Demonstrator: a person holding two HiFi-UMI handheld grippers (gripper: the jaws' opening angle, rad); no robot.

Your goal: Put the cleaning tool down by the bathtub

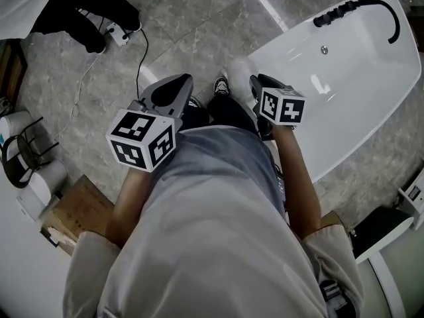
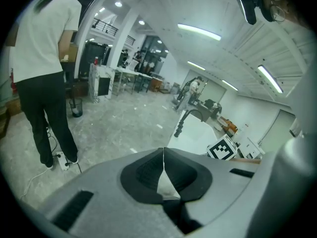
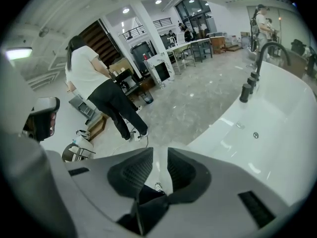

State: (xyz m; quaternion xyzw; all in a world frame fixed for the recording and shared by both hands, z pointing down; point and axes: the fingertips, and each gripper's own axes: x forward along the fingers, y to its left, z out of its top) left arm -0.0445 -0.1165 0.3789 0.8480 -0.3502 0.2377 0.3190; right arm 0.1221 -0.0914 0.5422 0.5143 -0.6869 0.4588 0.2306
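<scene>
The white bathtub (image 1: pixel 344 78) with a black tap (image 1: pixel 351 8) lies on the floor at the upper right; it also shows as the bathtub (image 3: pixel 267 133) in the right gripper view. My left gripper (image 1: pixel 177 85) is held in front of my body, its jaws meeting at the tips with nothing in them (image 2: pixel 163 152). My right gripper (image 1: pixel 255 81) hovers by the tub's near corner, and a narrow gap shows between its pads (image 3: pixel 159 170) with nothing in it. A pale blurred shape (image 1: pixel 235 68) lies on the floor just past it. I cannot tell whether it is the cleaning tool.
A person in a white shirt and black trousers (image 3: pixel 106 98) stands at the upper left beside a power strip (image 1: pixel 119 35) with a trailing cable. A cardboard box (image 1: pixel 76 211) and white canisters (image 1: pixel 26 171) sit at my left. My shoe (image 1: pixel 220 85) is between the grippers.
</scene>
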